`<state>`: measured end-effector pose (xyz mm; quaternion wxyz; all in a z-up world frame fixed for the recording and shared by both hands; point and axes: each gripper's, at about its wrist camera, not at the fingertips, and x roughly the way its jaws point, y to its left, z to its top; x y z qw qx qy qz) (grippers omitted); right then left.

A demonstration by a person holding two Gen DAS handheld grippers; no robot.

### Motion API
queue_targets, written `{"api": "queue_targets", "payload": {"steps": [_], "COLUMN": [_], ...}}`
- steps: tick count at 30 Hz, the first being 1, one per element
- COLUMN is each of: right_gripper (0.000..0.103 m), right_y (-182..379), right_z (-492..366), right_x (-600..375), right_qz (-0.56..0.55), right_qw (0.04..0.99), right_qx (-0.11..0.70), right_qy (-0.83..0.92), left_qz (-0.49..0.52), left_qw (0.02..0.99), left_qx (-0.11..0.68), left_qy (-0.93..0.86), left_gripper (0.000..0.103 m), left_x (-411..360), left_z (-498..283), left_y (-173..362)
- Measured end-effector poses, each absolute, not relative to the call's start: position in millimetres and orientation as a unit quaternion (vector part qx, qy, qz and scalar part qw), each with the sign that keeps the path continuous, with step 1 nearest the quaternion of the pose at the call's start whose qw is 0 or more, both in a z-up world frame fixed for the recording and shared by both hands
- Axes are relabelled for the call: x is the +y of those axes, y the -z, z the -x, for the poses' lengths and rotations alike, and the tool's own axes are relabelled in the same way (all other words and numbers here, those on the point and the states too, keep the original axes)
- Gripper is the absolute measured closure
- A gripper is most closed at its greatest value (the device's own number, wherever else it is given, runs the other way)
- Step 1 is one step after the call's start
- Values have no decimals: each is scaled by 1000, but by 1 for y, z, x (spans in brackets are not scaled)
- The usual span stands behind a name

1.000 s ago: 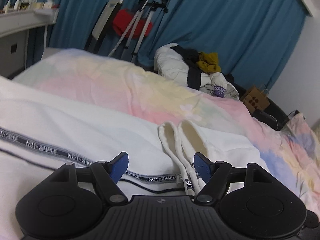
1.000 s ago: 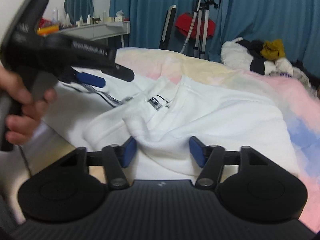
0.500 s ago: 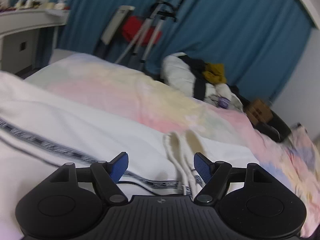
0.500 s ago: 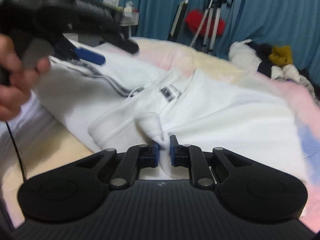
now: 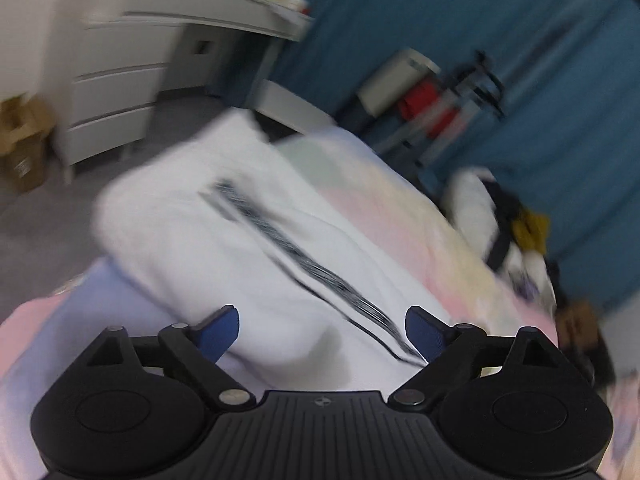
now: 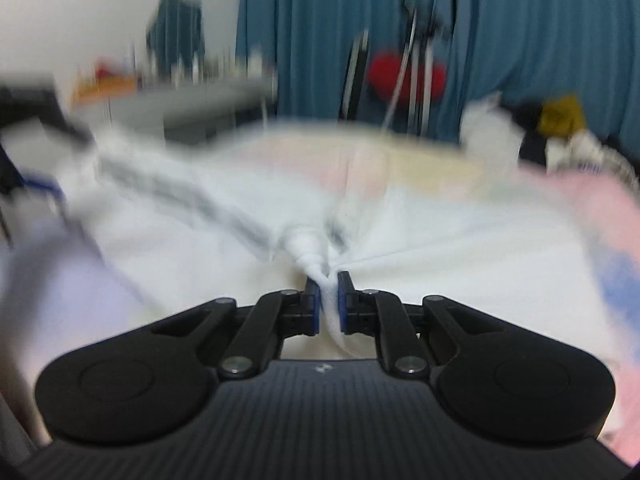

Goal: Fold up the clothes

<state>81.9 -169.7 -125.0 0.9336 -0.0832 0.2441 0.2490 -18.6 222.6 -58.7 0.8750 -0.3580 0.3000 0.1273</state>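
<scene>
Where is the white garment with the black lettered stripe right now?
The white garment lies spread on the pastel bedspread, filling the centre of both wrist views. The right hand-held gripper pinches a bunched fold of it at lower centre of its view.

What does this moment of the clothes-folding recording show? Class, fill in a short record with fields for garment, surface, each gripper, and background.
garment: white fabric garment with a black lettered stripe, spread out and creased
surface: pastel pink, yellow and blue bedsheet
right gripper: shut on a bunched fold of the garment
left gripper: jaws opening, over the garment, pads not pressing on it
background: blue curtain; white chest of drawers; heap of other clothes
image quality: both views blurred
</scene>
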Motion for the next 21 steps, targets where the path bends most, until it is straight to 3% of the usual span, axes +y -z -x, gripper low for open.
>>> {"api": "queue_targets", "payload": {"steps": [6, 8, 12, 16, 19, 21], "right_gripper": [86, 79, 39, 37, 37, 38], "right_y": [129, 118, 99, 84, 94, 115], "right_z": [-86, -79, -61, -51, -62, -78], "right_x": [-167, -174, -191, -196, -199, -201], "right_qz": [67, 42, -5, 7, 14, 8], "right_qw": [932, 932, 928, 942, 951, 942], "right_qx": [273, 279, 285, 247, 252, 290], "right_qy": [-229, -226, -240, -226, -181, -171], "left_qz": [483, 506, 561, 584, 567, 552], "left_qw": [807, 794, 756, 746, 757, 763], "left_qx": [308, 302, 288, 260, 261, 261], "left_qy": [-142, -152, -175, -185, -196, -210], "left_gripper": [11, 11, 17, 23, 35, 62], "left_x": [254, 262, 280, 295, 299, 300], "left_z": [10, 6, -5, -12, -19, -22], "left_y": [97, 107, 131, 141, 143, 142]}}
